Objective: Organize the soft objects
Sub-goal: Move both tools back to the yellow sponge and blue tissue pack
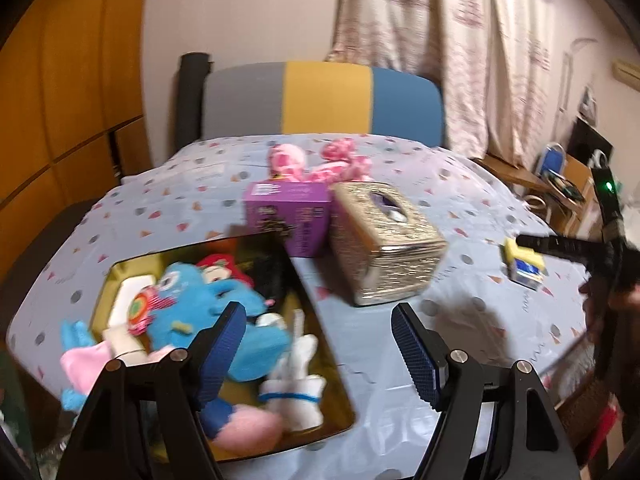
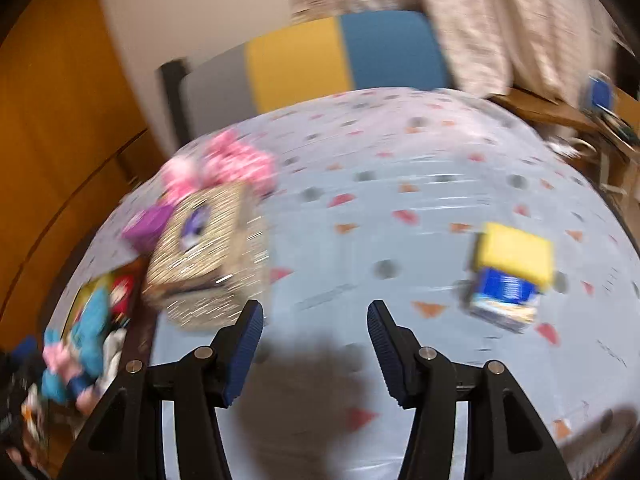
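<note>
A gold tray [image 1: 344,404] at the table's front left holds several plush toys, among them a blue one [image 1: 200,300], a white one [image 1: 298,384] and a pink one [image 1: 86,364]. A pink plush [image 1: 336,162] lies at the back behind the boxes; it also shows blurred in the right wrist view [image 2: 228,164]. My left gripper [image 1: 318,320] is open and empty above the tray's right edge. My right gripper [image 2: 316,316] is open and empty over bare cloth. The right gripper also shows in the left wrist view [image 1: 560,244], beside a yellow sponge pack [image 1: 526,266].
A purple box [image 1: 286,216] and a silver tissue box [image 1: 382,240] stand mid-table. The yellow and blue sponge pack [image 2: 510,276] lies to the right. The table has a light blue patterned cloth [image 1: 440,184]. A grey, yellow and blue chair back [image 1: 324,98] stands behind.
</note>
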The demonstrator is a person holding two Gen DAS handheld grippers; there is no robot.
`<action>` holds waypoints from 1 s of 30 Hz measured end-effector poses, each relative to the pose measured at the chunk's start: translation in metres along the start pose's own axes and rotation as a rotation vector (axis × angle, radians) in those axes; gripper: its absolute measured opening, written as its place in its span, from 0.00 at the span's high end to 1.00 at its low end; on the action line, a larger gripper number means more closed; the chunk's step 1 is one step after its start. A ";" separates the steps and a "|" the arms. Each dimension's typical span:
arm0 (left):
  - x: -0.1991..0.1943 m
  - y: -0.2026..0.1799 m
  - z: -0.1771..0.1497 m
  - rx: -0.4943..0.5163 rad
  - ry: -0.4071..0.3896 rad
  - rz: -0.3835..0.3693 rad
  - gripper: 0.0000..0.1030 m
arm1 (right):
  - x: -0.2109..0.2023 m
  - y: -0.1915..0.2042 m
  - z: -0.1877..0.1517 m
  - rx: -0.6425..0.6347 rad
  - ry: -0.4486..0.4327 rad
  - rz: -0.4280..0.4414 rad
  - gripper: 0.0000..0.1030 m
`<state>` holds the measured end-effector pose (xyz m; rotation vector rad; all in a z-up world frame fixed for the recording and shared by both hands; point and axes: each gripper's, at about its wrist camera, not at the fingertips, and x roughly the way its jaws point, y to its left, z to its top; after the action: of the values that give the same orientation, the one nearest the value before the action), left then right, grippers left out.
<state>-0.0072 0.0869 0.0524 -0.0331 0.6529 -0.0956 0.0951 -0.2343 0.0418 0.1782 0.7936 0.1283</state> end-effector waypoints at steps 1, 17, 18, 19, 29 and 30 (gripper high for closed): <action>0.002 -0.007 0.002 0.016 0.002 -0.011 0.26 | -0.003 -0.012 0.004 0.028 -0.016 -0.028 0.47; 0.041 -0.125 0.020 0.245 0.055 -0.193 0.26 | -0.042 -0.166 0.004 0.493 -0.320 -0.363 0.47; 0.044 -0.132 0.021 0.255 0.058 -0.201 0.26 | -0.042 -0.168 0.004 0.501 -0.326 -0.369 0.47; 0.047 -0.138 0.021 0.266 0.063 -0.213 0.26 | -0.043 -0.170 0.003 0.516 -0.326 -0.365 0.47; 0.103 -0.208 0.030 0.325 0.171 -0.335 0.26 | -0.050 -0.192 -0.011 0.667 -0.345 -0.322 0.46; 0.110 -0.214 0.031 0.327 0.186 -0.341 0.26 | -0.049 -0.193 -0.011 0.672 -0.341 -0.313 0.46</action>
<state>0.0821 -0.1373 0.0237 0.1824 0.8062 -0.5380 0.0621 -0.4305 0.0286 0.6876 0.4898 -0.4628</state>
